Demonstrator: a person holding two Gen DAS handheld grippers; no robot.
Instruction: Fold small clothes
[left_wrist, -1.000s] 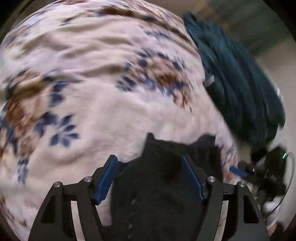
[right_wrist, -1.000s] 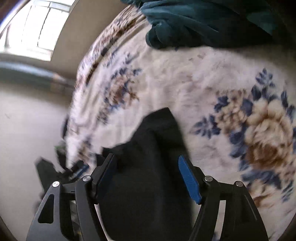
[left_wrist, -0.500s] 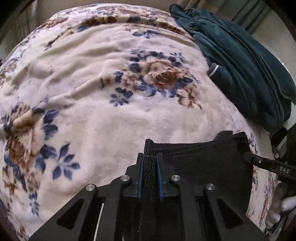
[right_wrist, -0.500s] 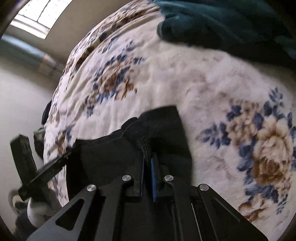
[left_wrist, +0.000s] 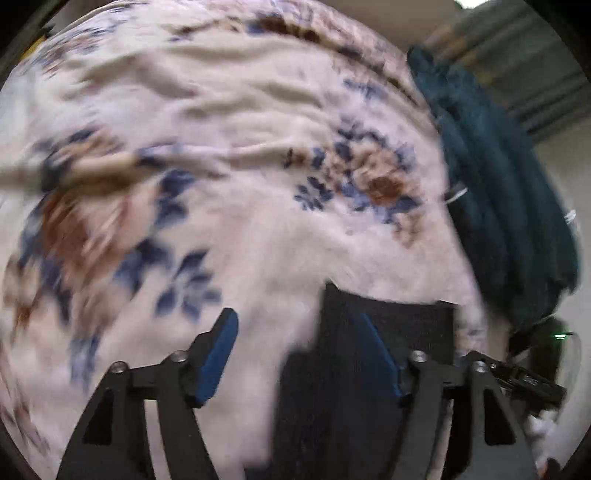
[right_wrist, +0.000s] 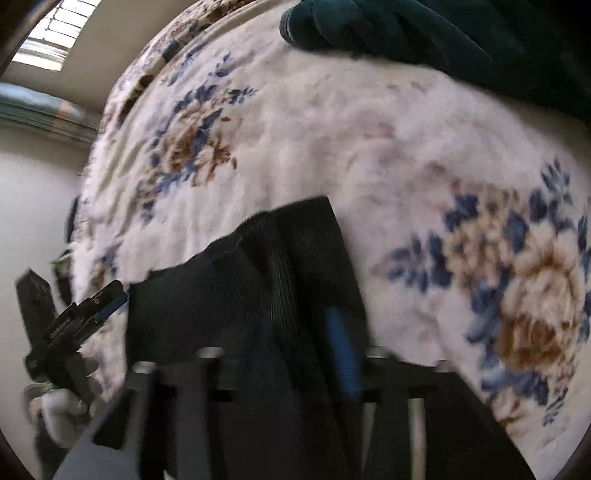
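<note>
Half a second ago both grippers were pinched tight on the black knit garment; now the left gripper (left_wrist: 295, 354) stands spread wide with only blanket between its blue pads, and the cloth lies free of it.

Largest in both views is the cream plush blanket with blue and brown flowers (left_wrist: 258, 229), filling most of each frame. A heap of dark teal fabric (left_wrist: 509, 206) runs down the right edge of the left view and along the top of the right view.

Next comes the small black ribbed garment (right_wrist: 229, 295), lying at lower centre of the right view and lower right of the left view, flat on the blanket with a straight far edge and a doubled layer showing, so one fold looks done. Further folds and tidying seem left.

Over it sits the right gripper (right_wrist: 303, 354), heavily blurred; its blue pads appear apart with cloth between them, but whether it grips I cannot tell.

At lower left of the right view the left gripper's side carries small white lettering, too blurred to read.
</note>
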